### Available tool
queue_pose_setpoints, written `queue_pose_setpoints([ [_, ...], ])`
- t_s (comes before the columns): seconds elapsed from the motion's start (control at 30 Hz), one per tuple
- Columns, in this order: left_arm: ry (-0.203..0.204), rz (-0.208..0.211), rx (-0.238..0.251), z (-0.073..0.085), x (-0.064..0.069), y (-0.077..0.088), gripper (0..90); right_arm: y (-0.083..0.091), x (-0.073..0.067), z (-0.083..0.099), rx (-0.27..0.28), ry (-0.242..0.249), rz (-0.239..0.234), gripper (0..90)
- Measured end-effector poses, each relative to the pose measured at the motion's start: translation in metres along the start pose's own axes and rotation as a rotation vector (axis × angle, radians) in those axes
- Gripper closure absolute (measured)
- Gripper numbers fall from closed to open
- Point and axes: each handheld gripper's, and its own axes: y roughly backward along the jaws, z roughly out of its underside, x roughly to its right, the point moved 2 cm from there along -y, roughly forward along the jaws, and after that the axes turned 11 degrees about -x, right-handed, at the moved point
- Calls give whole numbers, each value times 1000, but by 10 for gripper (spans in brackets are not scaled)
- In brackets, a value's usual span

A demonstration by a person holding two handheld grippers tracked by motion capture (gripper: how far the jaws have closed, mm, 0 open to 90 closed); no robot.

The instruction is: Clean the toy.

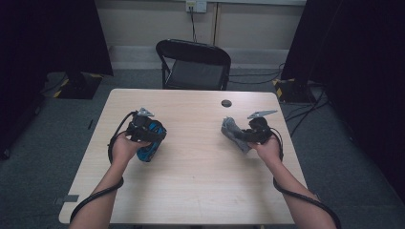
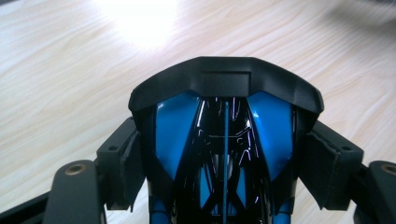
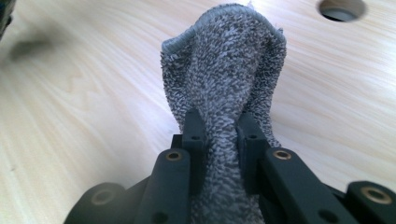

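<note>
Table [image 1: 191,191]: pale wood-grain top, broad bare room between and before both hands; round cable hole [image 1: 226,103] near the far edge.
Blue object [image 2: 224,140]: glossy blue-and-black hard shell, perhaps a toy car, on the left half, clamped at its sides by the left gripper [image 2: 224,154], jaws wide.
Cloth [image 3: 229,79]: grey looped terry, bunched, right half, pinched narrow in the right gripper [image 3: 220,140].
</note>
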Motion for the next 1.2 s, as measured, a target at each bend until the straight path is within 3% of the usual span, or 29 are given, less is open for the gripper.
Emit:
queue_pose_setpoints([
  [0.03, 18, -1, -13, 4, -5, -2, 254, 1, 4, 2, 1, -10, 12, 779],
  [0.2, 23, -14, -43, 10, -12, -10, 253, 5, 18, 10, -4, -38, 49, 774],
  [0.4, 35, -18, -48, 9, -16, -17, 252, 4, 31, 20, -14, -67, 81, 771],
  [0.5, 14, -23, -68, 7, -14, -25, 252, -1, 32, 23, -28, -67, 91, 765],
  [0.93, 28, -25, -96, 8, -14, -45, 251, -10, 36, 31, -38, -79, 111, 725],
  [1.2, 33, -32, -115, 9, -13, -54, 249, -16, 34, 33, -41, -73, 120, 648],
])
